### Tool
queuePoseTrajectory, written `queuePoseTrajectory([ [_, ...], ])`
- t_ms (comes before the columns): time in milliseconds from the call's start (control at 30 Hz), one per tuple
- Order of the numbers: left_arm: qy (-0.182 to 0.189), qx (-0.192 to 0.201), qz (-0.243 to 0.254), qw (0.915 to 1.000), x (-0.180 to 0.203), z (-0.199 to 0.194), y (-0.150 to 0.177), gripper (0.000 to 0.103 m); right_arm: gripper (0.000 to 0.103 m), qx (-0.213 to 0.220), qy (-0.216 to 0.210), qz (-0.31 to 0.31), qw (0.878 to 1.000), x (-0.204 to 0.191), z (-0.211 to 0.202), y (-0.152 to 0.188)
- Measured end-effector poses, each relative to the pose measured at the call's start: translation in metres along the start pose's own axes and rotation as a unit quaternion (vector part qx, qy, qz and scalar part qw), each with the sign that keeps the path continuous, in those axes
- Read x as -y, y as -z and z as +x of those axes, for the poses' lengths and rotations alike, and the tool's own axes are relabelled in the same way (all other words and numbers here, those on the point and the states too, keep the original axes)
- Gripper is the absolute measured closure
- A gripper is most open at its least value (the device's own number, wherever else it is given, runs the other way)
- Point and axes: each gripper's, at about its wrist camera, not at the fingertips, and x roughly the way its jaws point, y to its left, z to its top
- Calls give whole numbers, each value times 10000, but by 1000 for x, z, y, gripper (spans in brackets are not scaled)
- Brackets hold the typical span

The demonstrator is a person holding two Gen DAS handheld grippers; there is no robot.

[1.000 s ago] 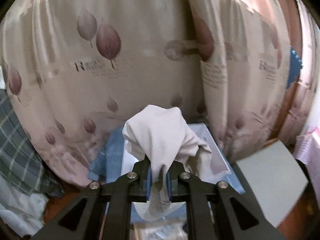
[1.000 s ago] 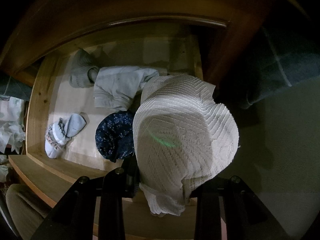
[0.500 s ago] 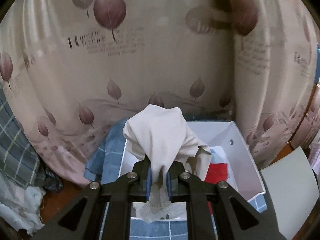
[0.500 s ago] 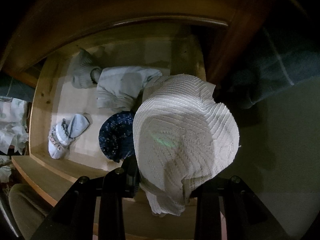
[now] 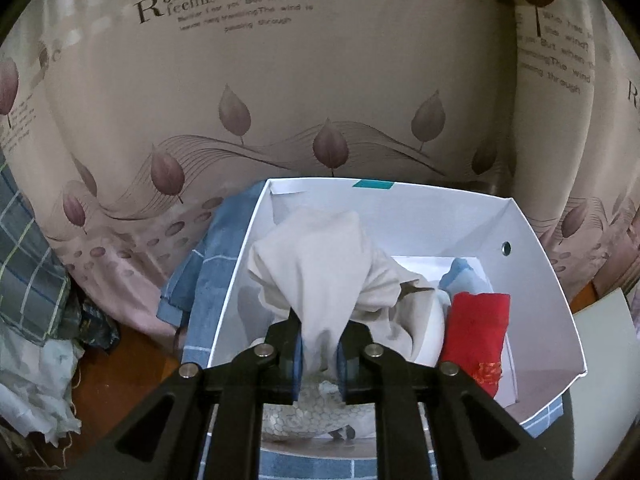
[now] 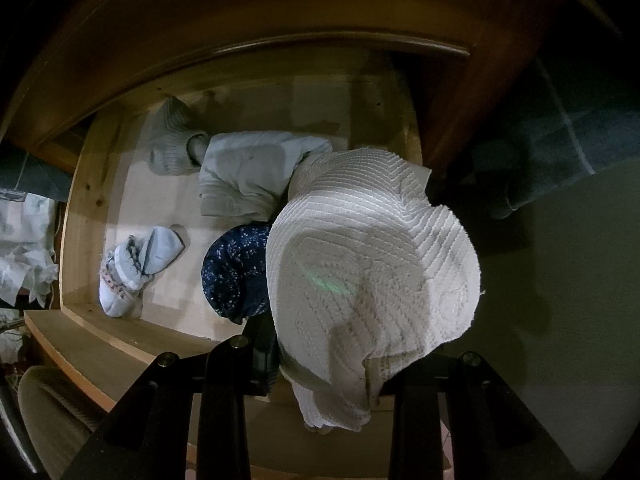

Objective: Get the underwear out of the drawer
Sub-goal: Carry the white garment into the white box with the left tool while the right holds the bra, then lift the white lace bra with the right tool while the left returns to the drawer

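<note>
Left tool [image 5: 318,354] is clamped on beige underwear [image 5: 320,268] above the white box [image 5: 532,280]. Right tool [image 6: 328,368], apparently closed though largely covered, grips white ribbed underwear [image 6: 372,256] over the open wooden drawer [image 6: 80,208].

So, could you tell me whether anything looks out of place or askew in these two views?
Nothing looks damaged or spilled. The white box sits askew on a rumpled blue cloth, and the garments in the drawer lie loose, not folded. The left gripper holds a beige garment over the box; the right gripper's white knit hides its jaws.
</note>
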Motion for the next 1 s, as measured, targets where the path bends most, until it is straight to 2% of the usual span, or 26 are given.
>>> queuePoseTrajectory([
  [100,77,46,-123,9999,-4,-7,0,86,75,3,22,-10,10000,-1,0,1],
  [267,189,223,-368,9989,-14,-28,1,64,75,17,22,-7,10000,-2,-1,2],
  [533,102,714,-135,9973,-20,-80,17,54,75,127,-200,64,9997,1,-5,5],
  [700,283,800,-99,9963,-30,-102,50,48,75,339,-279,70,9990,1,-14,6],
  [833,500,508,-211,9972,-42,-98,89,47,75,579,-304,-10,9979,-1,-25,9],
  [1000,358,242,-471,9980,-58,-79,153,47,75,777,-451,57,9959,2,-34,8],
])
